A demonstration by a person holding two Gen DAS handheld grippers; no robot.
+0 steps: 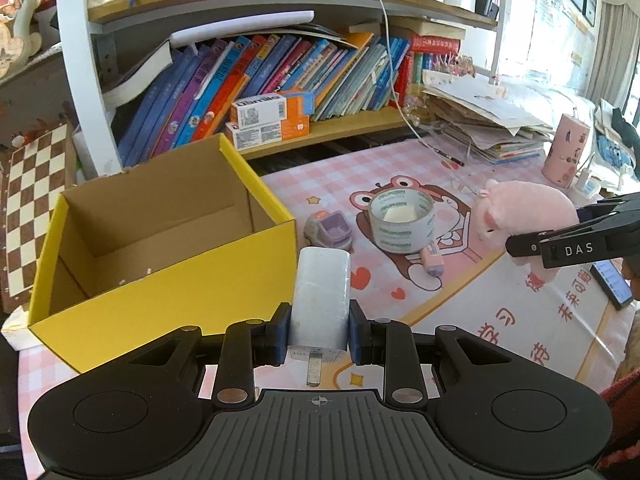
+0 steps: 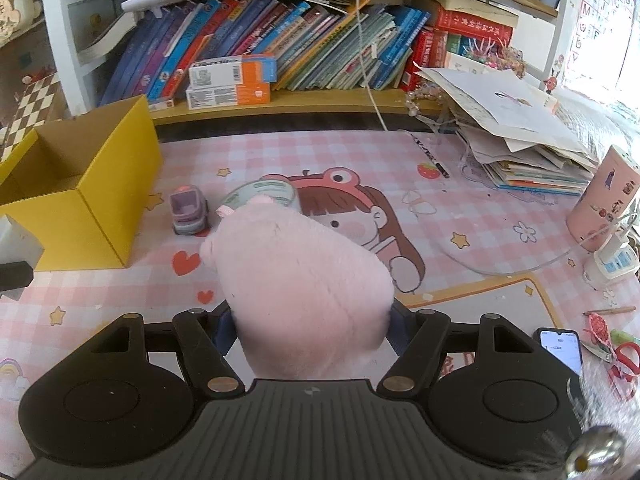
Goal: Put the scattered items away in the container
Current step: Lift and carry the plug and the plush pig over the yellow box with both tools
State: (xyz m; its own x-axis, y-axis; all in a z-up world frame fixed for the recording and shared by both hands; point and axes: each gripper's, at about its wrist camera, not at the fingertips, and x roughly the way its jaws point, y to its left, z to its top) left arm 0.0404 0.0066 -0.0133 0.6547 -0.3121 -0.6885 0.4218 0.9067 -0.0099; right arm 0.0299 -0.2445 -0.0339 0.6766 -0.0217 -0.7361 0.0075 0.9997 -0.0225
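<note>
My left gripper (image 1: pixel 319 332) is shut on a white cylindrical roll (image 1: pixel 320 296), held upright just right of the open yellow cardboard box (image 1: pixel 160 276), whose inside looks empty. My right gripper (image 2: pixel 312 332) is shut on a pink plush pig (image 2: pixel 304 280), held above the mat; the pig also shows in the left wrist view (image 1: pixel 524 216) with the right gripper (image 1: pixel 568 246) on it. On the pink mat lie a clear tape roll (image 1: pixel 402 220), a small purple toy car (image 1: pixel 330 232) and a pink eraser (image 1: pixel 433 260). The box (image 2: pixel 80 184), car (image 2: pixel 188 212) and tape (image 2: pixel 260 196) also show in the right wrist view.
A bookshelf (image 1: pixel 280 80) full of books stands behind the mat. A pile of papers (image 2: pixel 520 148) and a pink cup (image 2: pixel 604 200) are at the right. A phone (image 2: pixel 560 348) and scissors (image 2: pixel 624 356) lie near the right front. A checkered board (image 1: pixel 32 200) is left of the box.
</note>
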